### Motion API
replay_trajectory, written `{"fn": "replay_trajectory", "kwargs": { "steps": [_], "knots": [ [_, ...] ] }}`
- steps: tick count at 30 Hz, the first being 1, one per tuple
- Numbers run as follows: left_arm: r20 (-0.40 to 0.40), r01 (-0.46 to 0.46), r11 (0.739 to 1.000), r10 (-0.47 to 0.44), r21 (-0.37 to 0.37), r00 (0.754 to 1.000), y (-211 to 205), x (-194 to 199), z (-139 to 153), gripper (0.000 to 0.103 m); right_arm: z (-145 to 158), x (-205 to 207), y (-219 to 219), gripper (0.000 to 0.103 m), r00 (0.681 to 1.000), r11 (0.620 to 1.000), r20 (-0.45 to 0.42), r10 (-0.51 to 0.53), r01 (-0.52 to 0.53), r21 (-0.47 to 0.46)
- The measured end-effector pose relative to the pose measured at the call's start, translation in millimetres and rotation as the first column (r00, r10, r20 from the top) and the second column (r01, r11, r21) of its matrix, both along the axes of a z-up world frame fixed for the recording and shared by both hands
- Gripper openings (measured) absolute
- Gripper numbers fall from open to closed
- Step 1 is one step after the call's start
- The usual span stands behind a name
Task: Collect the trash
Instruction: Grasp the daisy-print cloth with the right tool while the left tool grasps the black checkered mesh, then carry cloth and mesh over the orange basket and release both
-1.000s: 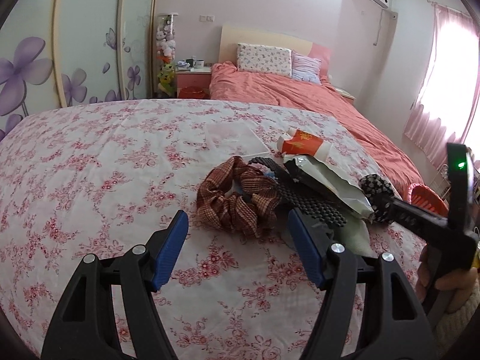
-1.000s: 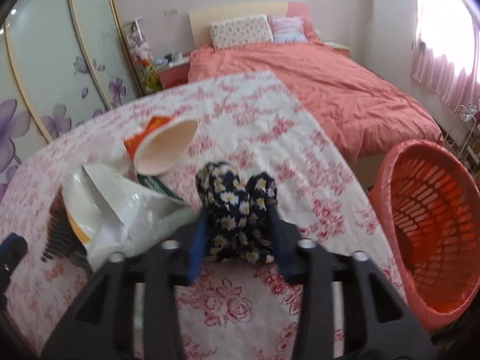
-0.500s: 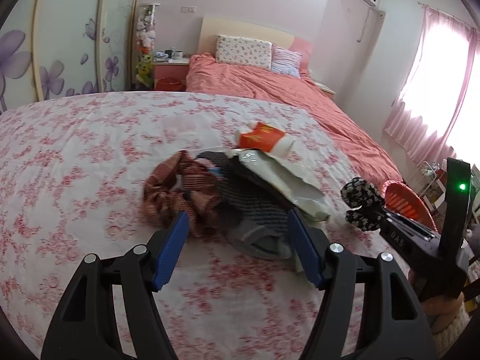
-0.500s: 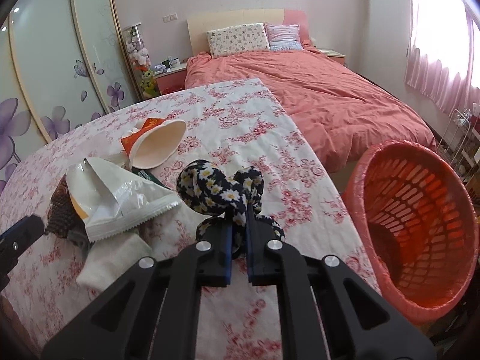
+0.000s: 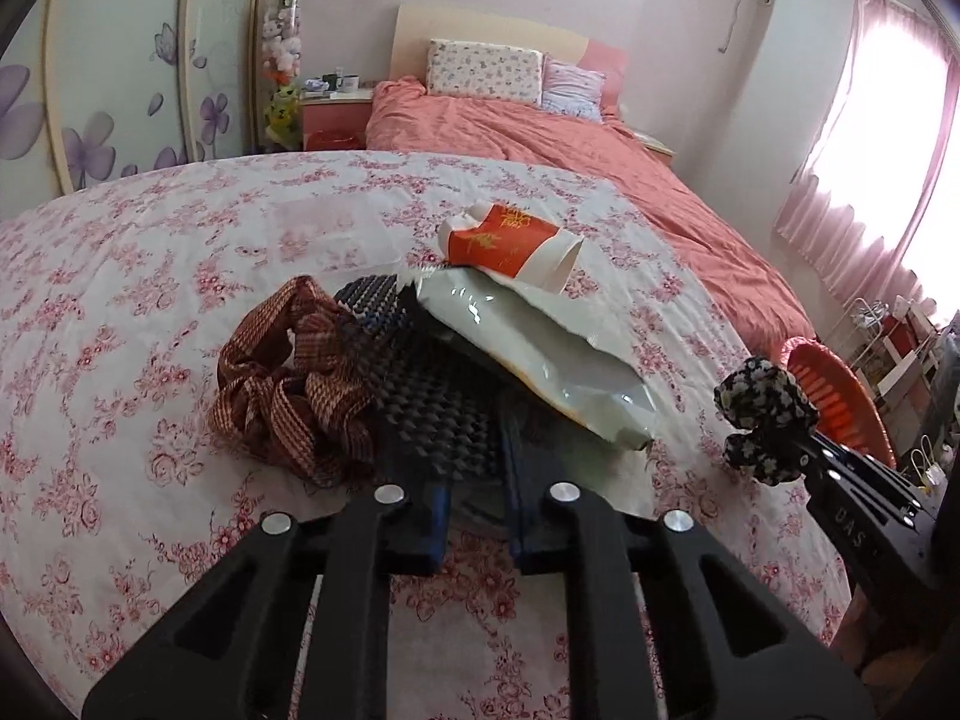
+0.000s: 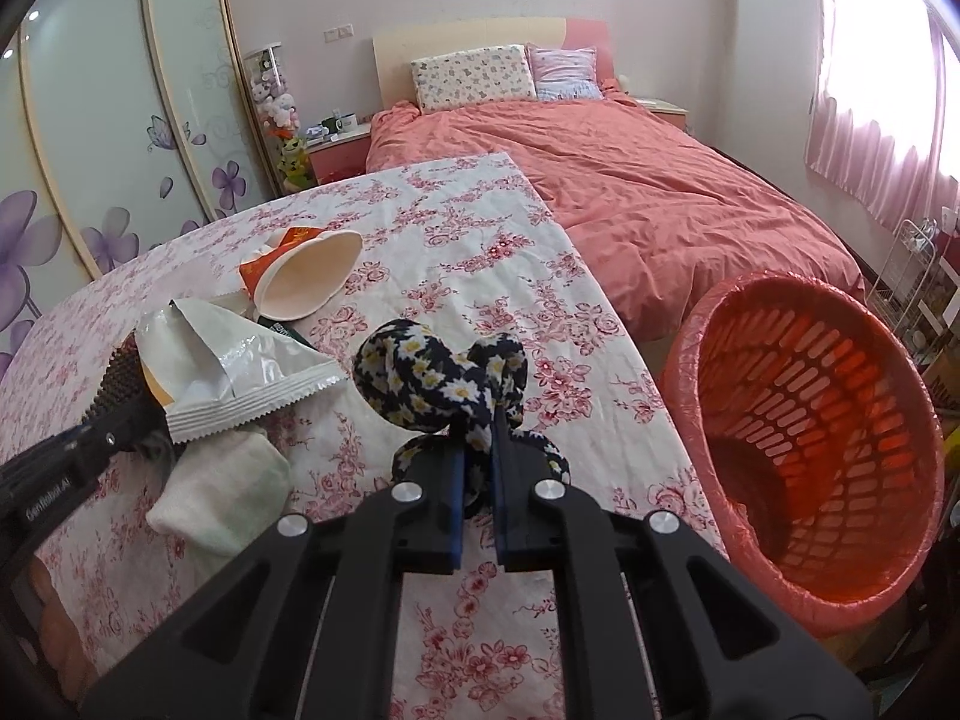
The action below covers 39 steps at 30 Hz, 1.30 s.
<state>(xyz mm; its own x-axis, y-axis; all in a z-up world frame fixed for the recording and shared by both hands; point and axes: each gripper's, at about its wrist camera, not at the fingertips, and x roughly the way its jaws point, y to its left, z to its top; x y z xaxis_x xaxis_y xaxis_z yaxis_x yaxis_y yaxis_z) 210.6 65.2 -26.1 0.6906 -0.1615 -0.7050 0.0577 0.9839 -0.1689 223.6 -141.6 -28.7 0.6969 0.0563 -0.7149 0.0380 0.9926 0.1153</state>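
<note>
Two grippers are now loaded: left gripper point(image 5: 474, 516), wide apart a sec ago, has its jaws closing on the black mesh piece point(image 5: 444, 408) at the pile's 6 o'clock, w/ the checked scrunchie point(image 5: 288, 384) at 9. Right gripper point(image 6: 477, 480), looser a sec ago, is clamped on the daisy-print scrunchie point(image 6: 438, 378), lifted off the floral cloth point(image 6: 480, 222). Red basket point(image 6: 804, 438) sits at 3 o'clock off the table edge; wrapper point(image 6: 240, 360) & paper cup point(image 6: 306, 276) not yet collected, so prob. drop-off comes next.
</note>
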Motion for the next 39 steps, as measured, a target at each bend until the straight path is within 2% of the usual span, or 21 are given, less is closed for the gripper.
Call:
{"fn": "replay_trajectory", "kwargs": {
  "steps": [7, 16, 20, 25, 32, 35, 36, 37, 38, 39],
  "knots": [
    [0.054, 0.016, 1.0, -0.016, -0.004, 0.998, 12, -15, 20, 0.009, 7, -8, -1, 0.008, 1.0, 1.0, 0.022, 0.007, -0.007, 0.012],
    [0.134, 0.024, 1.0, -0.025, 0.008, 0.991, 20, -22, 56, 0.009, 32, -19, -1, 0.008, 0.997, 0.999, 0.078, 0.012, -0.015, 0.04],
    [0.086, 0.034, 0.999, -0.038, 0.042, 0.996, 19, -22, 43, 0.009, 29, -25, 1, 0.008, 0.997, 0.999, 0.072, 0.012, -0.015, 0.041],
    [-0.01, 0.032, 0.999, -0.032, 0.036, 0.999, 25, -27, 11, 0.009, 18, -33, 2, 0.008, 0.999, 0.999, 0.047, 0.013, -0.014, 0.037],
    [-0.026, 0.011, 0.999, -0.01, 0.051, 1.0, 26, -26, 5, 0.011, 15, -36, 3, 0.008, 0.999, 0.999, 0.045, 0.013, -0.015, 0.031],
    [-0.028, 0.006, 0.999, -0.005, 0.035, 1.0, 28, -21, 7, 0.011, 16, -38, 4, 0.008, 0.999, 0.999, 0.05, 0.016, -0.017, 0.028],
    [-0.028, 0.005, 0.999, -0.004, 0.035, 1.0, 29, -21, 8, 0.014, 16, -38, 5, 0.008, 0.999, 0.999, 0.051, 0.017, -0.019, 0.027],
    [-0.028, 0.009, 0.999, -0.008, 0.032, 1.0, 29, -22, 9, 0.029, 16, -39, 5, 0.008, 0.998, 0.999, 0.053, 0.019, -0.021, 0.026],
    [-0.023, 0.001, 0.999, 0.0, 0.038, 1.0, 29, -24, 10, 0.049, 17, -39, 4, 0.008, 0.998, 0.999, 0.054, 0.02, -0.021, 0.026],
    [-0.012, -0.007, 0.999, 0.008, 0.043, 1.0, 29, -25, 11, 0.054, 17, -39, 4, 0.008, 0.998, 0.999, 0.054, 0.02, -0.021, 0.026]
  ]
}}
